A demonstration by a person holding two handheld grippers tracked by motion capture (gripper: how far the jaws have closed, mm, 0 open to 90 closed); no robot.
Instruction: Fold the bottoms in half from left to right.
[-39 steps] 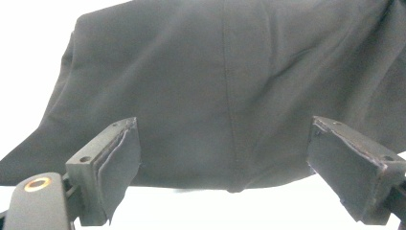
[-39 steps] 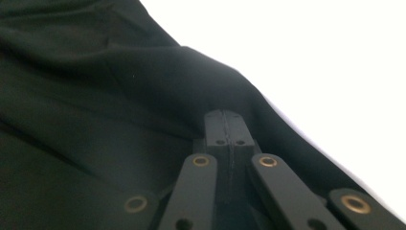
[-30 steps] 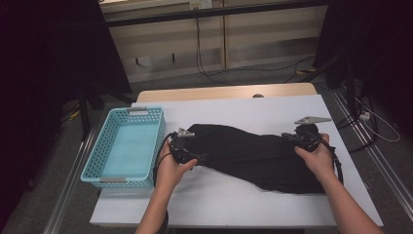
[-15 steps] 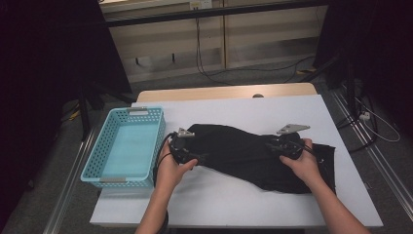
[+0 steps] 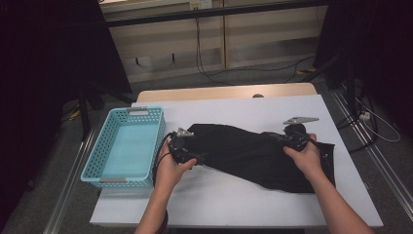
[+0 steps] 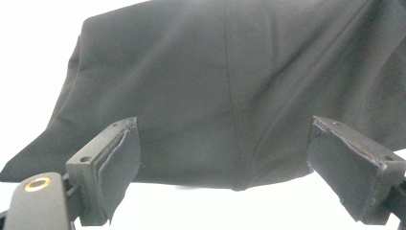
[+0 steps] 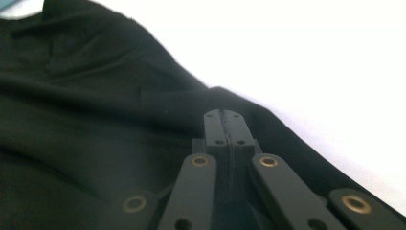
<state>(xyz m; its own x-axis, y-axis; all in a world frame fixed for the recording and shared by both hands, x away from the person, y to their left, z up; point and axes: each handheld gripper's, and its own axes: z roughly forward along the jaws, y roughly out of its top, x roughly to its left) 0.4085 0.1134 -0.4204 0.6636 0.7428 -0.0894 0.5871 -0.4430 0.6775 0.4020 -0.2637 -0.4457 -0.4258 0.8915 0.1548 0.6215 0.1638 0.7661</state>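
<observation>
Black tongs (image 7: 223,117), brass rivets, grey three-cornered plate, trailing black cable; bare forearms.

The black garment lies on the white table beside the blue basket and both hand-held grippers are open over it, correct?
Not quite. The left hand-held gripper is open, but the right hand-held gripper is shut, as the right gripper view shows. The black garment does lie beside the blue basket.

Both my forearms reach forward from the near edge, hands low, well apart. My left gripper (image 6: 225,163) sits level, pointing toward the right one, its jaws spread wide. My right gripper (image 7: 224,125) points back leftward, its jaws pressed fully together, my right hand (image 5: 306,155) wrapped around the grip.
</observation>
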